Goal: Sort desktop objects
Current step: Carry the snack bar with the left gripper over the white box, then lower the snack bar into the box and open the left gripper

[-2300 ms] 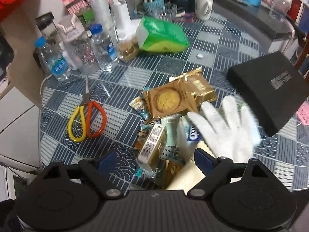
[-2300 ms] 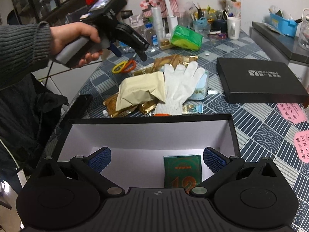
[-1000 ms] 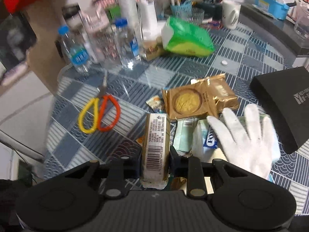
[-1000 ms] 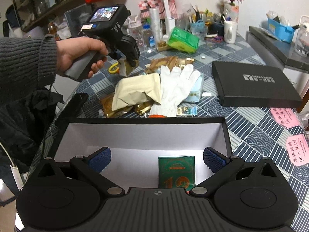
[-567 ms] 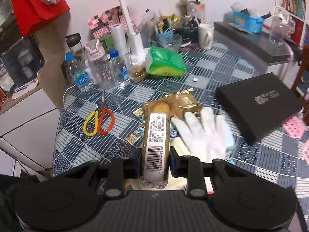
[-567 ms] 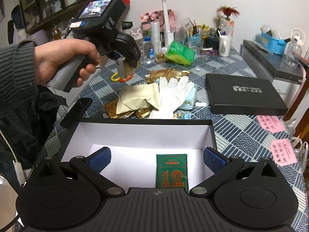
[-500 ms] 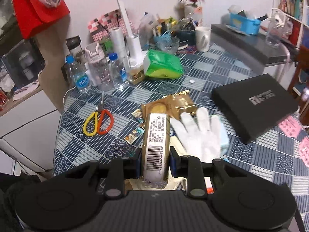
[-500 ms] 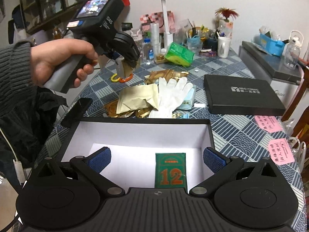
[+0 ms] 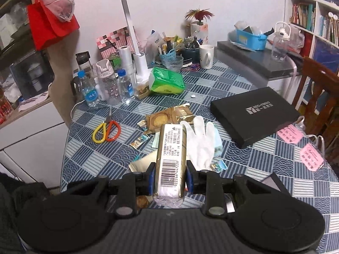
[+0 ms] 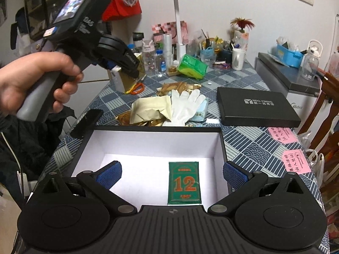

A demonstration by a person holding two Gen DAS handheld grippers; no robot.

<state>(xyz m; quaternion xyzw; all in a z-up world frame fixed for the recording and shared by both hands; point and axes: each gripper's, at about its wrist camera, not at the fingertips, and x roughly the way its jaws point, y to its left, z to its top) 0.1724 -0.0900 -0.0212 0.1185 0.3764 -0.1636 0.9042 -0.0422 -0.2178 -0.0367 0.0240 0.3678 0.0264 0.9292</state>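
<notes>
My left gripper (image 9: 170, 176) is shut on a gold packet (image 9: 171, 158) with a barcode label and holds it high above the table; the packet also shows in the right wrist view (image 10: 127, 78), in the hand-held gripper. My right gripper (image 10: 171, 172) is open and empty over an open black box (image 10: 221, 139) with a white inside. A green packet marked 12 (image 10: 184, 183) lies in the box. On the table lies a pile: a white glove (image 9: 202, 141), gold packets (image 9: 167, 118), a beige pouch (image 10: 148, 108) and small sachets (image 9: 138, 140).
The black box lid (image 9: 254, 114) lies at the right. Yellow and orange scissors (image 9: 106, 130) lie at the left. Water bottles (image 9: 91, 91), a lamp (image 9: 137, 61), a green tissue pack (image 9: 166, 80) and a mug (image 9: 206, 56) stand at the back. Pink notes (image 9: 311, 156) lie near the right edge.
My left gripper closed on the gold packet and lifted it up and back from the pile. The right gripper stayed open over the box.
</notes>
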